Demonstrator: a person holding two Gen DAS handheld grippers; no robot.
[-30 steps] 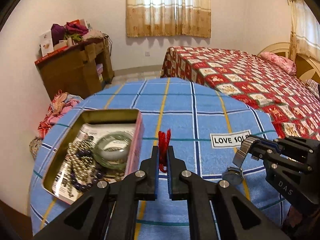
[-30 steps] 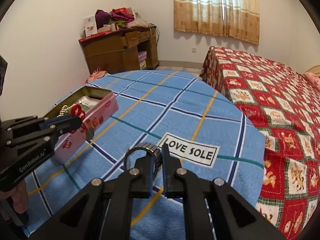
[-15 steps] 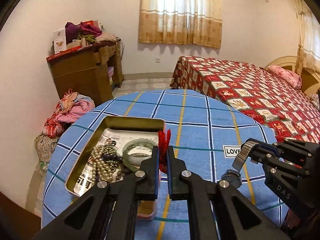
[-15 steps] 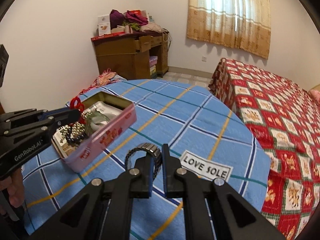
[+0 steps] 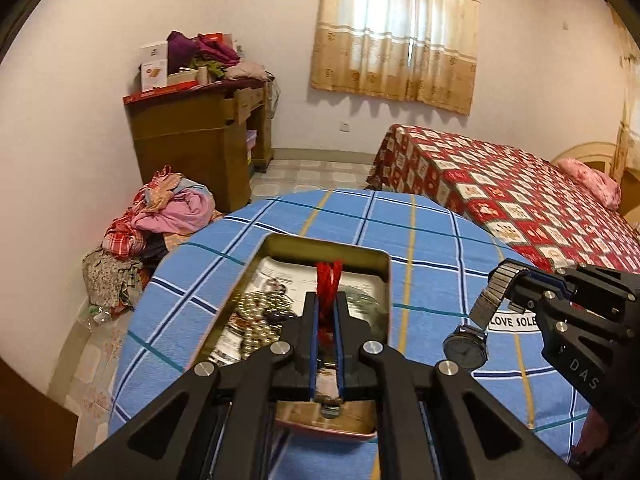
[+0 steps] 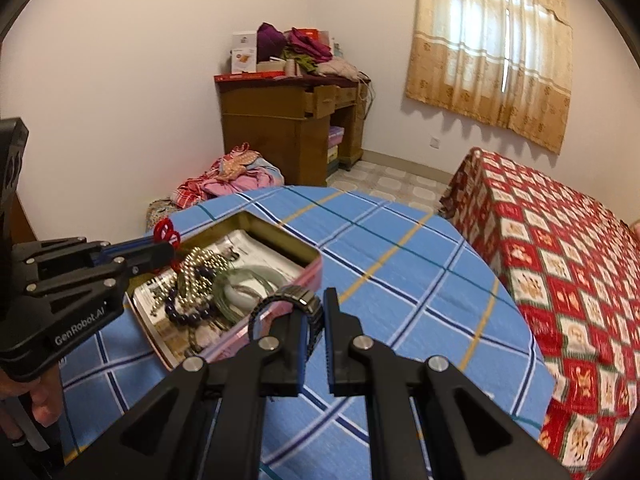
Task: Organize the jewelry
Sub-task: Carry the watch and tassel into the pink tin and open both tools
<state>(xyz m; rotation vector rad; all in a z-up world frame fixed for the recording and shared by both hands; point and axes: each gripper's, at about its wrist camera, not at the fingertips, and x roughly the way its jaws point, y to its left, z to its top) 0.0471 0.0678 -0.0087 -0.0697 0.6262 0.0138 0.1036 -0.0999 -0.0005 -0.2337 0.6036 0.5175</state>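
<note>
An open pink tin (image 5: pixel 382 270) (image 6: pixel 276 314) sits on the blue checked table and holds pearl beads (image 6: pixel 198 270), dark beads (image 6: pixel 188 312) and a green bangle (image 6: pixel 240 290). My left gripper (image 5: pixel 327 312) (image 6: pixel 170 250) is shut on a red cord (image 5: pixel 329 280) (image 6: pixel 166 232) and hangs over the tin. My right gripper (image 6: pixel 314 316) (image 5: pixel 516 284) is shut on the metal band of a wristwatch (image 5: pixel 466 350) (image 6: pixel 298 300), just right of the tin, with the watch face dangling above the table.
The round table (image 5: pixel 420 232) has a blue checked cloth with a "LOVE SOLE" label (image 5: pixel 514 320). A bed with a red quilt (image 5: pixel 520 196) stands to the right. A wooden desk (image 5: pixel 200 140) and a clothes pile (image 5: pixel 160 212) are beyond the table's left edge.
Both grippers have moved left and up. My left gripper with the red cord now hangs over the tin. The right gripper with the watch has come close to the tin's right side.
</note>
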